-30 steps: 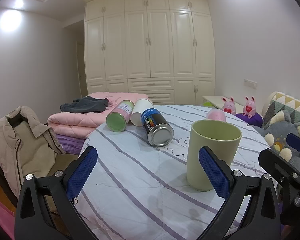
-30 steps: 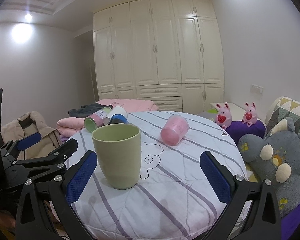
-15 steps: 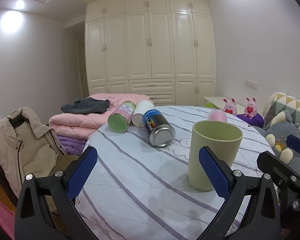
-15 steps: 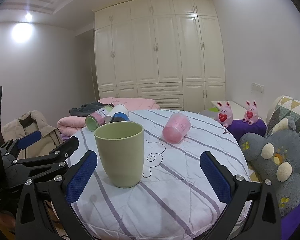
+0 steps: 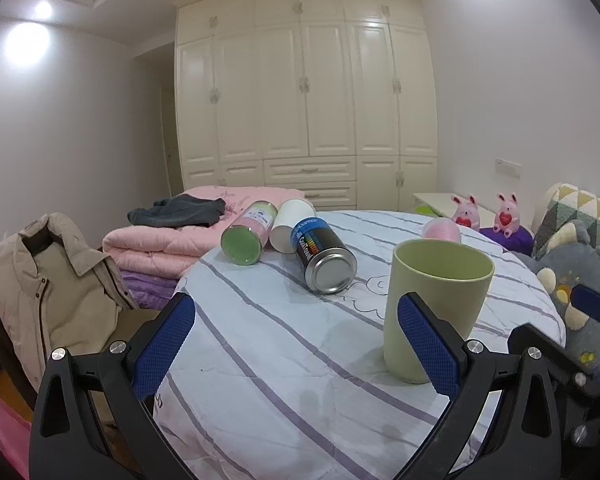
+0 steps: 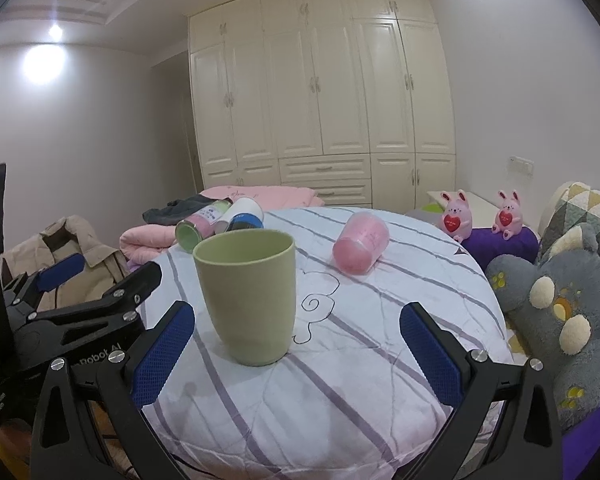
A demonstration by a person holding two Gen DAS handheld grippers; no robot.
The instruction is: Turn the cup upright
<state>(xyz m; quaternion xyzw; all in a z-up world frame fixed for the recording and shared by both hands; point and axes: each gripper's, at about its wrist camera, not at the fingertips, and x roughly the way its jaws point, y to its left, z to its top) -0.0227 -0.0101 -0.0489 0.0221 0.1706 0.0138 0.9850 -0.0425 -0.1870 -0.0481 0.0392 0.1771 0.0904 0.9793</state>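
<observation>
A pale green cup (image 5: 436, 304) (image 6: 248, 296) stands upright, mouth up, on the round table (image 5: 284, 344) (image 6: 380, 320) with a striped cloth. My left gripper (image 5: 296, 344) is open and empty near the table's front edge, the cup just behind its right finger. My right gripper (image 6: 296, 344) is open and empty, the cup ahead of it to the left. A pink cup (image 6: 360, 246) (image 5: 440, 230) lies on its side farther back.
A dark spray can (image 5: 324, 256), a pink-labelled can with a green end (image 5: 248, 234) and a white cup (image 5: 290, 220) lie on their sides at the table's back left. Folded pink bedding (image 5: 160, 240) and a beige jacket (image 5: 48, 288) are left. Plush toys (image 6: 560, 300) are right.
Both grippers have drawn back a little from the table and risen slightly. The green cup stays upright where it stood.
</observation>
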